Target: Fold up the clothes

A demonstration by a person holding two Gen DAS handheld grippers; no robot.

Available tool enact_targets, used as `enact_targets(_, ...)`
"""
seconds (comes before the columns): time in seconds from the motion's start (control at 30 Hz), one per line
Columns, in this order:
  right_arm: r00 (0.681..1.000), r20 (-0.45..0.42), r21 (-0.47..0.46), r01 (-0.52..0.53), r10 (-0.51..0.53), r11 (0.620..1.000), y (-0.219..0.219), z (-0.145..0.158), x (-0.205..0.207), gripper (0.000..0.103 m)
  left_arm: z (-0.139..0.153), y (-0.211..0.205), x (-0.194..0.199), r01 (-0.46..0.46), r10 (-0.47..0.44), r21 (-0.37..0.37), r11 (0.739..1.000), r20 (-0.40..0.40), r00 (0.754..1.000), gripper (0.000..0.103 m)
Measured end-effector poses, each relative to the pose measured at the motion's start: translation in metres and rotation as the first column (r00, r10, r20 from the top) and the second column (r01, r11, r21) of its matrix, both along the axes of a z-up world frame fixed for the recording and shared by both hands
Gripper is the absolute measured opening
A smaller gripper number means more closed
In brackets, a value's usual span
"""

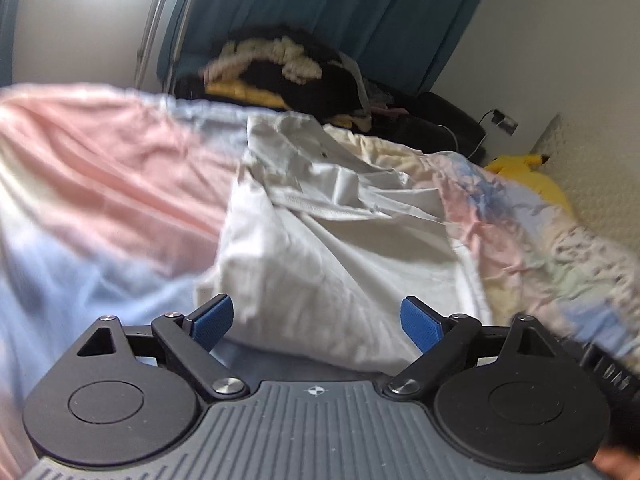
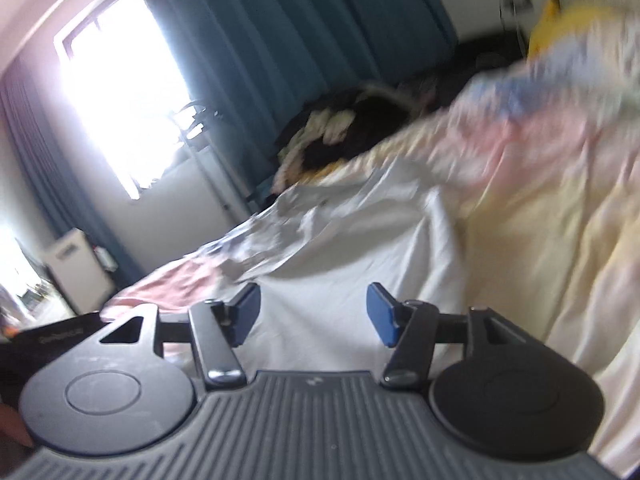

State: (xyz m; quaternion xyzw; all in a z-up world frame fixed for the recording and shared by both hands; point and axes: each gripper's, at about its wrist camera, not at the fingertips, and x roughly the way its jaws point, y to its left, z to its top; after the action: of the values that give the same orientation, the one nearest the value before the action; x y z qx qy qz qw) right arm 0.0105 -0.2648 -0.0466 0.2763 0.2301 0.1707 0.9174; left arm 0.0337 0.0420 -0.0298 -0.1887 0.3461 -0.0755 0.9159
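I hold both grippers w/ jaws spread wide and empty, left gripper [image 1: 316,322] and right gripper [image 2: 314,314] poised just over the near edge of a crumpled white garment [image 1: 320,240] lying on the pastel bedspread [image 1: 100,168], dark clothes pile [image 1: 288,76] beyond.

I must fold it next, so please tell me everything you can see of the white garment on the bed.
The white garment looks like thin woven cloth, creased and unfolded. It lies spread on the pastel bedcover, which touches it underneath. A small dark button shows near its rumpled far end. Its near edge lies in front of the open left tool, not gripped. The open right tool hovers over it too.
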Motion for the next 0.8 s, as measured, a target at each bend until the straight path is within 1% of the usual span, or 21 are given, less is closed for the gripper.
enact_targets(0.03,0.999,-0.032,0.046,-0.021,0.023,0.999,0.000,-0.004,0.002,0.068,-0.003,0.003,0.000,-0.001,0.000,-0.036,0.999,-0.021,1.000,0.093)
enact_targets(0.07,0.997,-0.064,0.096,-0.040,0.046,0.995,0.000,-0.008,0.004,0.076,-0.006,0.005,0.001,-0.001,-0.001,-0.064,0.998,-0.041,0.999,0.093)
enact_targets(0.1,0.993,-0.098,0.151,-0.054,0.069,0.987,0.000,-0.012,0.006,0.081,-0.010,0.007,0.003,-0.003,-0.003,-0.089,0.996,-0.062,0.998,0.093)
enact_targets(0.13,0.987,-0.128,0.209,-0.063,0.091,0.976,0.000,-0.017,0.009,0.090,-0.013,0.009,0.005,-0.007,-0.003,-0.113,0.994,-0.081,0.997,0.093)
enact_targets(0.17,0.982,-0.153,0.275,-0.064,0.109,0.959,0.000,-0.022,0.010,0.091,-0.017,0.011,0.007,-0.012,-0.002,-0.138,0.990,-0.099,0.995,0.093)
enact_targets(0.23,0.969,-0.198,0.396,-0.058,0.147,0.917,0.000,-0.032,0.013,0.091,-0.025,0.015,0.012,-0.031,0.004,-0.192,0.981,-0.140,0.990,0.093)
enact_targets(0.27,0.963,-0.220,0.434,-0.049,0.158,0.899,0.001,-0.037,0.014,0.091,-0.031,0.018,0.015,-0.048,0.010,-0.230,0.972,-0.163,0.987,0.093)
enact_targets(0.33,0.951,-0.263,0.492,-0.013,0.162,0.871,-0.001,-0.047,0.016,0.091,-0.043,0.023,0.021,-0.086,0.021,-0.310,0.947,-0.208,0.978,0.093)
enact_targets(0.4,0.937,-0.316,0.542,0.048,0.150,0.839,-0.006,-0.060,0.019,0.092,-0.055,0.029,0.027,-0.127,0.027,-0.387,0.913,-0.253,0.967,0.093)
enact_targets(0.47,0.921,-0.370,0.572,0.120,0.125,0.812,-0.011,-0.072,0.020,0.092,-0.067,0.034,0.033,-0.170,0.029,-0.458,0.873,-0.299,0.954,0.093)
enact_targets(0.53,0.913,-0.404,0.550,0.193,0.057,0.812,-0.017,-0.077,0.021,0.091,-0.076,0.036,0.045,-0.191,0.025,-0.510,0.839,-0.315,0.949,0.093)
enact_targets(0.57,0.910,-0.413,0.548,0.224,0.028,0.806,-0.020,-0.079,0.021,0.090,-0.080,0.035,0.051,-0.202,0.028,-0.522,0.829,-0.321,0.947,0.093)
enact_targets(0.63,0.912,-0.410,0.567,0.267,-0.014,0.779,-0.025,-0.081,0.025,0.090,-0.087,0.034,0.063,-0.227,0.041,-0.537,0.813,-0.335,0.941,0.093)
enact_targets(0.7,0.912,-0.404,0.541,0.297,-0.067,0.787,-0.028,-0.079,0.030,0.087,-0.092,0.033,0.072,-0.250,0.059,-0.555,0.794,-0.339,0.939,0.092)
enact_targets(0.73,0.912,-0.401,0.530,0.310,-0.089,0.789,-0.030,-0.078,0.033,0.083,-0.092,0.034,0.073,-0.260,0.069,-0.562,0.785,-0.337,0.939,0.092)
enact_targets(0.77,0.912,-0.398,0.521,0.318,-0.105,0.792,-0.031,-0.078,0.036,0.077,-0.092,0.034,0.074,-0.268,0.081,-0.569,0.778,-0.333,0.939,0.091)
enact_targets(0.8,0.913,-0.393,0.509,0.318,-0.113,0.800,-0.031,-0.077,0.039,0.073,-0.092,0.035,0.074,-0.277,0.092,-0.575,0.770,-0.329,0.940,0.087)
